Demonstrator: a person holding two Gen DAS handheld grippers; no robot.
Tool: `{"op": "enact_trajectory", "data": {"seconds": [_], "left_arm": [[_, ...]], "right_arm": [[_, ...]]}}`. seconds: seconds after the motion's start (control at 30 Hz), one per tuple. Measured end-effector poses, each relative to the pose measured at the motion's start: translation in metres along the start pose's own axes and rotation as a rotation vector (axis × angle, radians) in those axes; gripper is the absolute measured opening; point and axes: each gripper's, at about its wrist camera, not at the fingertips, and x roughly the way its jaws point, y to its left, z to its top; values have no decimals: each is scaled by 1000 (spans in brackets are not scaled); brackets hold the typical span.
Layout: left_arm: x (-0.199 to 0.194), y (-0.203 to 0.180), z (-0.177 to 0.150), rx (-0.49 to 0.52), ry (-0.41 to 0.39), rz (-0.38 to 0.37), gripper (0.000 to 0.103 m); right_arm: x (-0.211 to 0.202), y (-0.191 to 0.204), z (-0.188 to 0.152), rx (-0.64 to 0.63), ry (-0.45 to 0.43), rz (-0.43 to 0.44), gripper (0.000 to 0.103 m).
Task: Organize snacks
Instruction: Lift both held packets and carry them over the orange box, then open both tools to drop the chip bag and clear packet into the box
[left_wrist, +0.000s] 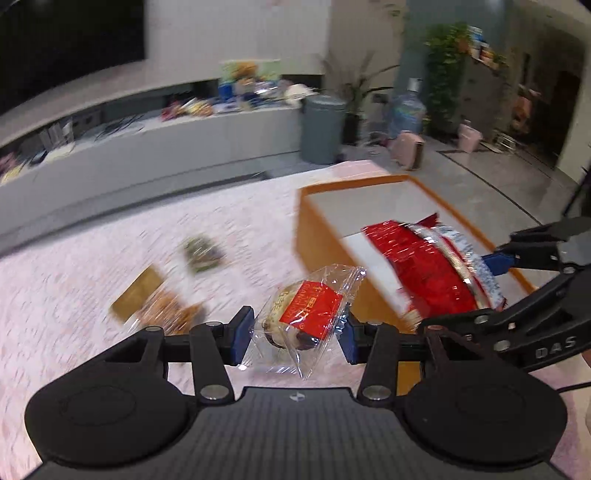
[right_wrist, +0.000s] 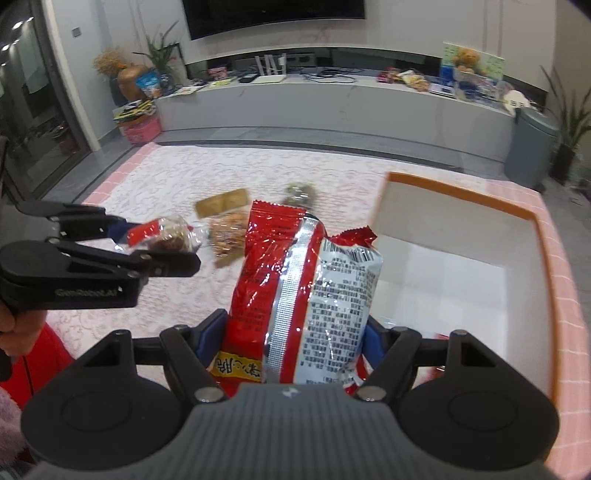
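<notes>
- Left gripper (left_wrist: 297, 334): blue pads clamped on a small clear-wrapped pastry (left_wrist: 304, 319) with a red label, held above the pink lace tablecloth (left_wrist: 110, 258).
- Right gripper (right_wrist: 291, 339): clenched on a large red snack bag (right_wrist: 295, 291), bag upright, silver seam and printed back toward the camera, at the near-left edge of the orange-rimmed box (right_wrist: 546, 251).
- Box interior white.
- On the cloth beyond: a gold-topped cracker packet (right_wrist: 225, 225) and a small dark-green packet (right_wrist: 301, 194), both blurred, lying apart from the box.

box (right_wrist: 461, 236) right on table | three snack packets (right_wrist: 225, 221) left
</notes>
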Motion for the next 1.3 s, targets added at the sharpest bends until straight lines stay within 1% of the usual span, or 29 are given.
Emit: {"op": "enact_trajectory", "data": {"seconds": [0.13,0.23,0.43,0.57,0.7,0.9,1.13,1.3], "left_arm": [[14,-26,16,57,4,-68,54],[28,-46,26,96,17,-111,54],[58,-76,36,207,58,-145,54],[80,-90,37,273,88,-171,54],[107,-100,37,329,128,-170,54],[132,-106,36,400,161,-192,54],[158,-114,30,502,214,-180,54],[172,-119,29,555,242,-171,53]], "right_arm": [[-10,-19,-1,-15,14,-45,72],[-9,-32,0,-40,37,-81,72],[-4,-64,-3,-61,91,-113,72],[7,-86,-5,-52,130,-123,72],[21,-103,-12,-50,162,-131,72],[41,-119,-19,-55,201,-124,72],[69,-121,-20,-186,259,-148,72],[83,-116,-14,-266,276,-152,72]]}}
